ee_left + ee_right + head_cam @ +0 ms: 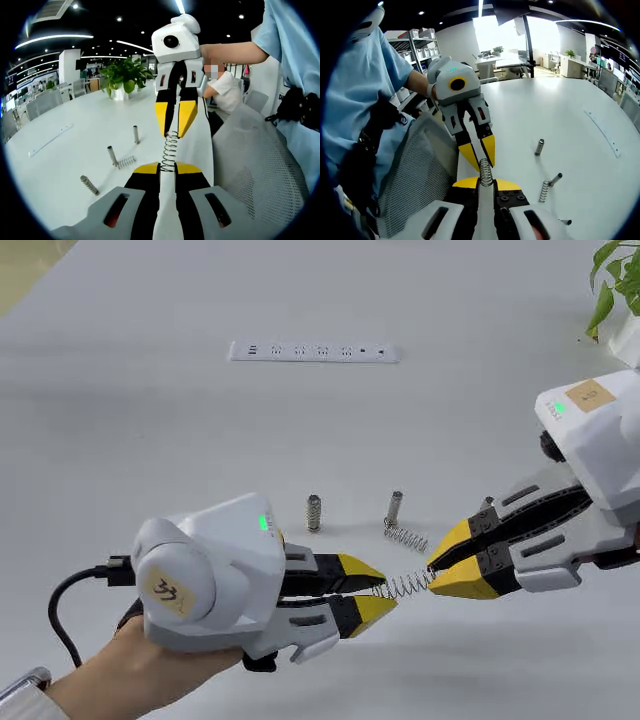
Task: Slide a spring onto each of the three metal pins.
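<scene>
Left gripper (372, 600) and right gripper (447, 573) each pinch one end of the near spring (405, 585): light, bendy, probably best held endwise.

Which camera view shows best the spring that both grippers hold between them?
The left gripper view: the spring is largest there, coils distinct, running from the left gripper to the right gripper. The head view shows it smaller, side-on. The right gripper view shows it short, seen nearly end-on.
</scene>
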